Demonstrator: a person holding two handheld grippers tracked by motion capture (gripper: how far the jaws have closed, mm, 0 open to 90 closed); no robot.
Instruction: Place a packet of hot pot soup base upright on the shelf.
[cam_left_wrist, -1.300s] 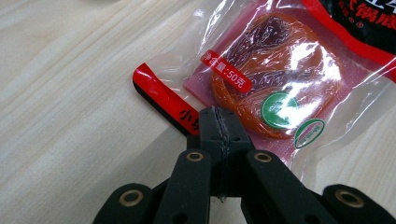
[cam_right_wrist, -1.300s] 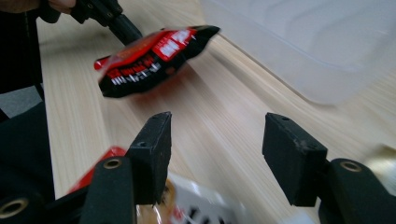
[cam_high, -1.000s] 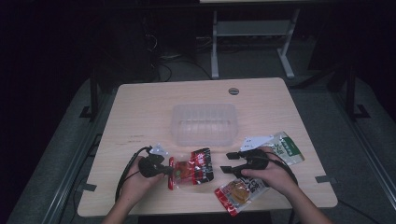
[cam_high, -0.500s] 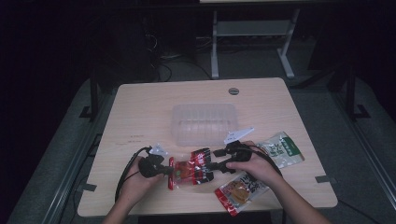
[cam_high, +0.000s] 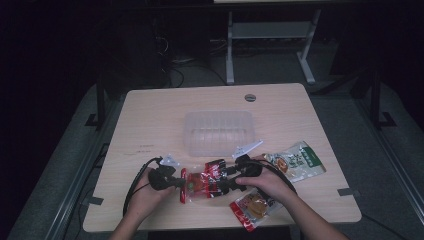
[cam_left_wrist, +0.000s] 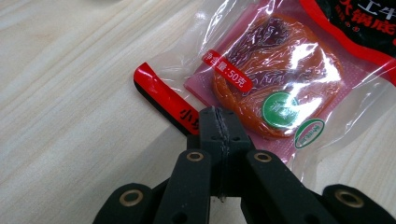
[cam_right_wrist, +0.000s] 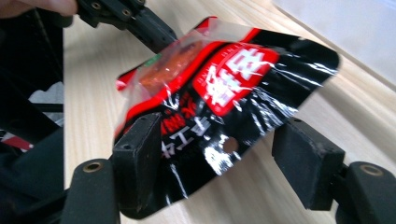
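**Red and black packet held between two grippers at the table's near edge**

At about 7 o'clock on the wooden table (cam_high: 150, 125), the left gripper (cam_high: 176, 183) is seen with its jaws pressed together on the clear lower edge of a red and black packet (cam_high: 205, 183). The packet is lifted and stretched towards 3 o'clock. At its other end the right gripper (cam_high: 224, 181) is placed with its jaws parted, the black end of the packet lying between them and one pad touching it; a firm hold is not shown. A clear plastic container (cam_high: 218, 131) is set at the centre, just beyond the packet. An orange snack packet (cam_high: 254, 206) is found at 5 o'clock, and a green and white packet (cam_high: 299, 161) at 4 o'clock.
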